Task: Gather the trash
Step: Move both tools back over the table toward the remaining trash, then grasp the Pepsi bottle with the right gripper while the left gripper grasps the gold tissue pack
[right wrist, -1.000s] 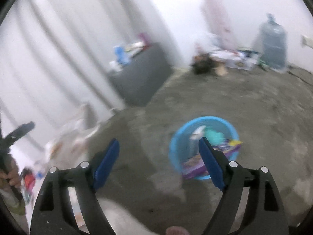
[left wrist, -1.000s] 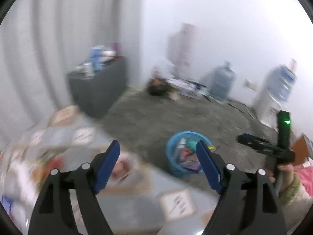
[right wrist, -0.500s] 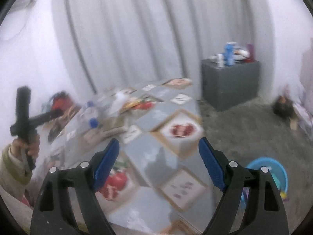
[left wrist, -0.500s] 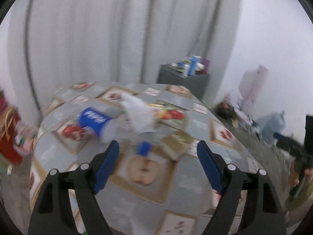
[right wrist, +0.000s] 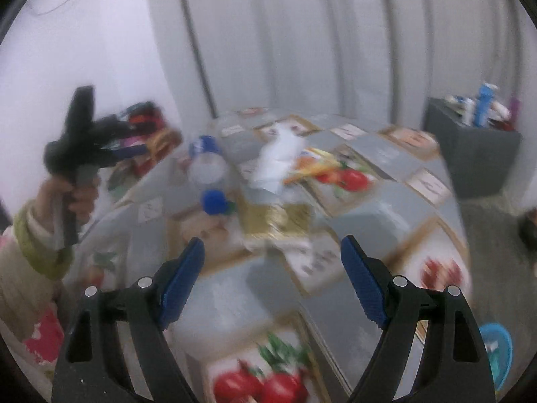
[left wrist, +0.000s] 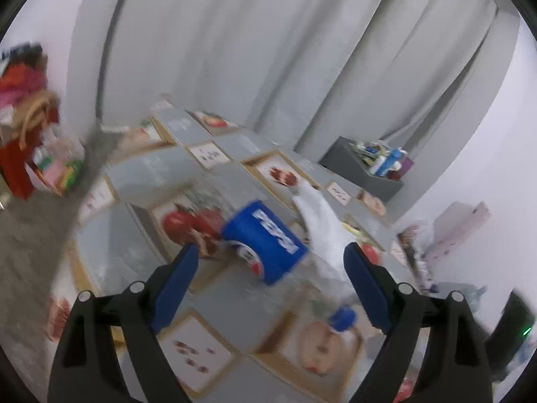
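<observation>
Trash lies on a table with a fruit-print cloth [left wrist: 141,255]. A clear plastic bottle [left wrist: 265,241] with a blue label and a blue cap [left wrist: 342,317] lies on its side. Beside it are a crumpled white tissue [left wrist: 322,228], a gold wrapper [right wrist: 278,218] and an orange-yellow wrapper [right wrist: 315,168]. My left gripper [left wrist: 271,252] hovers just short of the bottle, its jaws opening and nothing pressed between them. My right gripper [right wrist: 272,245] stands open and empty over the cloth [right wrist: 369,201], short of the gold wrapper. The right wrist view also shows the bottle [right wrist: 204,168], the tissue [right wrist: 278,158] and the left gripper [right wrist: 134,151] in a hand.
A blue bin [right wrist: 496,352] with trash stands on the floor to the right of the table. A dark grey cabinet [right wrist: 470,147] with bottles on top is by the curtain. A red bag [left wrist: 23,134] and clutter sit left of the table.
Both views have swung from the floor and blue bin round to the table. The left gripper has closed in on the bottle, and its jaws look slightly wider.
</observation>
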